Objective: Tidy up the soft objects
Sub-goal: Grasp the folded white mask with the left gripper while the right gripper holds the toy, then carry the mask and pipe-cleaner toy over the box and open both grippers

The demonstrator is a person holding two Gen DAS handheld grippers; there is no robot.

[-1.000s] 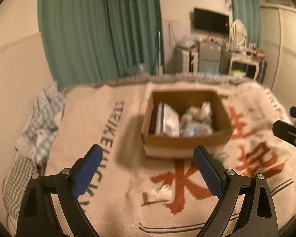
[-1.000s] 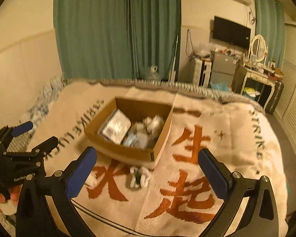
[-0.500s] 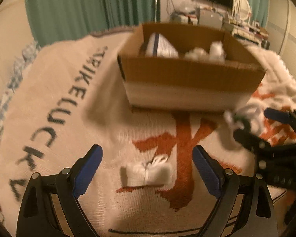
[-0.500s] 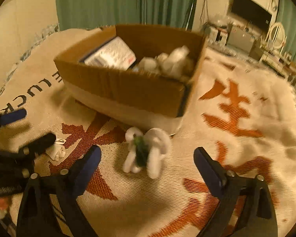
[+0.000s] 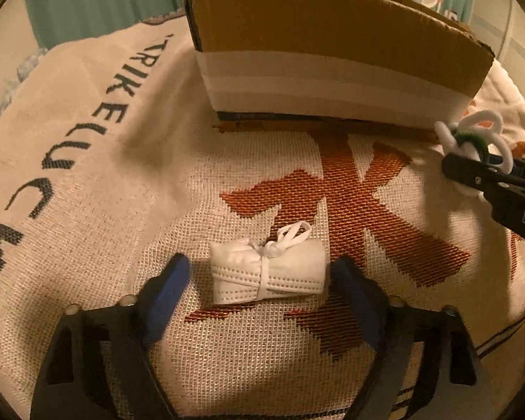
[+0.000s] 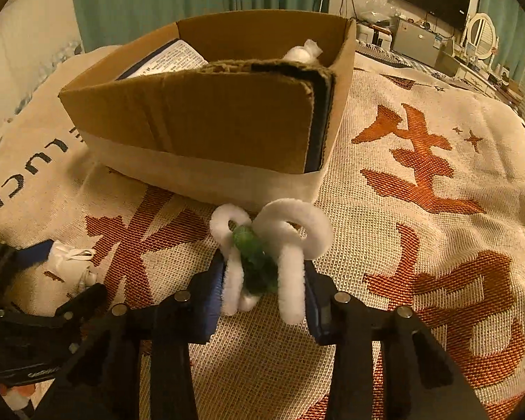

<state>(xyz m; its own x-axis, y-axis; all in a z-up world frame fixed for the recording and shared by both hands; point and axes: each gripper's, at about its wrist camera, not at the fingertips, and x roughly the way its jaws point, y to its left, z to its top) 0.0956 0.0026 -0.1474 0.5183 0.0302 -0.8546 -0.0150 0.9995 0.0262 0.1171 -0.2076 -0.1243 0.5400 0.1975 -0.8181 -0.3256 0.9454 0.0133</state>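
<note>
A rolled white face mask (image 5: 267, 273) tied with its strap lies on the woven blanket (image 5: 87, 210). My left gripper (image 5: 262, 276) straddles it, jaws closing in, small gaps still on both sides. It also shows in the right wrist view (image 6: 71, 260). My right gripper (image 6: 262, 280) is shut on a white and green pipe-cleaner flower (image 6: 273, 241), low over the blanket just in front of the cardboard box (image 6: 206, 119). The flower also shows in the left wrist view (image 5: 472, 136).
The box holds a printed packet (image 6: 168, 63) and a white soft item (image 6: 304, 52). Its near wall (image 5: 332, 66) stands just beyond both grippers. Green curtains (image 6: 192, 0) and furniture (image 6: 420, 42) stand behind the bed.
Both grippers dropped down to the blanket and moved forward. The left jaws narrowed around the rolled mask. The right jaws closed on the pipe-cleaner flower.
</note>
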